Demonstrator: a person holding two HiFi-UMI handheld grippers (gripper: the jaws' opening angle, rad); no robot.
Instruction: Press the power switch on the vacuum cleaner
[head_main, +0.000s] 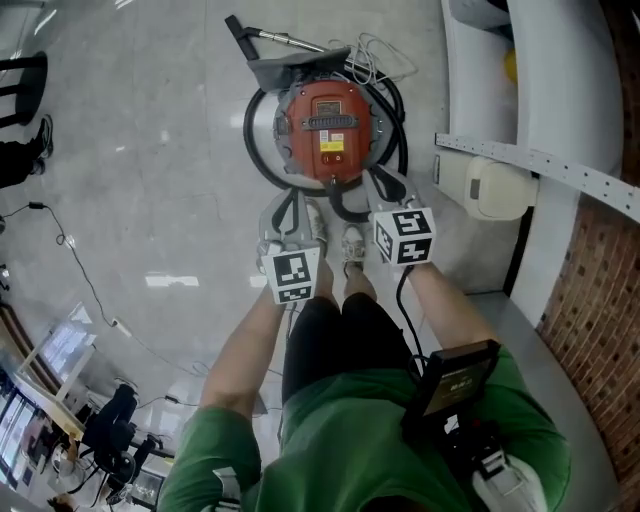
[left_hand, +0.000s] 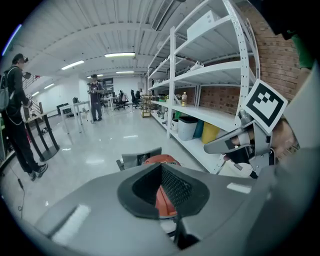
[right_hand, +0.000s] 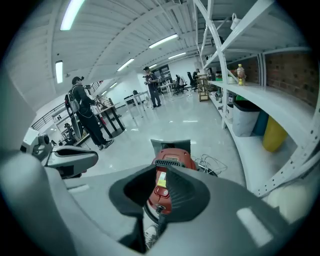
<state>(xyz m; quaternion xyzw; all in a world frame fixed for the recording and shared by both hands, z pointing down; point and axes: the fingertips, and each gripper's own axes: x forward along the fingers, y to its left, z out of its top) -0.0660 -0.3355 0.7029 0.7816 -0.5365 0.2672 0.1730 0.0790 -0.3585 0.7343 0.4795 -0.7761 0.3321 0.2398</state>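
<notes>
A round red vacuum cleaner (head_main: 330, 125) with a black grille and a yellow label stands on the pale floor, just ahead of the person's shoes (head_main: 351, 244). My left gripper (head_main: 292, 198) hovers above its near left edge and my right gripper (head_main: 386, 181) above its near right edge. Both have their jaws closed tip to tip with nothing between them, and neither touches the machine. The left gripper view shows my left gripper (left_hand: 162, 165) with the red body (left_hand: 156, 160) just past the tips. In the right gripper view my right gripper (right_hand: 165, 167) points at the vacuum's top (right_hand: 173, 159).
A black hose (head_main: 258, 150) loops round the vacuum, with a grey floor nozzle (head_main: 290, 66), a metal wand (head_main: 285, 40) and a white cord (head_main: 378, 58) beyond it. White shelving (head_main: 540, 160) and a brick wall (head_main: 600, 300) lie to the right. People stand far off (right_hand: 82, 112).
</notes>
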